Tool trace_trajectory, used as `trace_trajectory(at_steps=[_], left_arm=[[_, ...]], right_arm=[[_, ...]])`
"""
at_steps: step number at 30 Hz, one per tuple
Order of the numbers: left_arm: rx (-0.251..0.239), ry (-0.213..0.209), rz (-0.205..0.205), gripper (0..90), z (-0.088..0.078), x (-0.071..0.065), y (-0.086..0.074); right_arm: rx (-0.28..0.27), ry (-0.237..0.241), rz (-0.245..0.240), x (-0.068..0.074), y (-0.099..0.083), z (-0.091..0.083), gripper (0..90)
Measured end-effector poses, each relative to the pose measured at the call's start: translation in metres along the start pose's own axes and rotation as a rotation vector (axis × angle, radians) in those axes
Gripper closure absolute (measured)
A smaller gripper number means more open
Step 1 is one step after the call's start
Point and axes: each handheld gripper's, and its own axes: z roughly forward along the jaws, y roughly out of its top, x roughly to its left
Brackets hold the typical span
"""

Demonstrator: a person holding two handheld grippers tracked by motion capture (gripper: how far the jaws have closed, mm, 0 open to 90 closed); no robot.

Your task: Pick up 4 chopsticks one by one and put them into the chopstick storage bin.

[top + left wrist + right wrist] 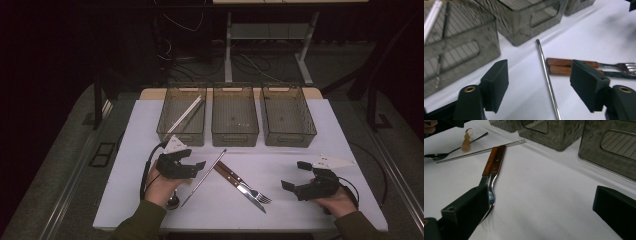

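A thin metal rod [204, 177] lies slantwise on the white table [300, 130]. In the left gripper view the rod [546, 75] runs between the jaws of my left gripper [539, 75], which are apart and do not touch it. From above, the left gripper [197, 169] hovers just left of the rod. A wooden-handled knife and fork [242, 186] lie side by side right of it. My right gripper [294, 175] stands open near them with nothing between its jaws; the fork [492, 167] reaches behind its left jaw in the right gripper view [541, 202].
Three grey see-through bins [235, 115] stand in a row at the back; the left bin [182, 115] holds white sticks. A spoon [439, 155] and a small beige object [466, 141] lie near the left hand. Table edges are close in front.
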Motion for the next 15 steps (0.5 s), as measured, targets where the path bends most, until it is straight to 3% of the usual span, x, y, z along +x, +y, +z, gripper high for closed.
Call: trace_trajectory(at_steps=[12,15], left_arm=[[0.049,-0.005,-0.015,56.6,0.011,-0.018,-0.013],[0.081,-0.003,0.003,61.2,0.016,-0.021,-0.015]], right_arm=[[0.008,-0.003,-0.011,0.000,0.000,0.002,0.8],[0.008,-0.001,-0.016,0.000,0.000,0.002,0.8]])
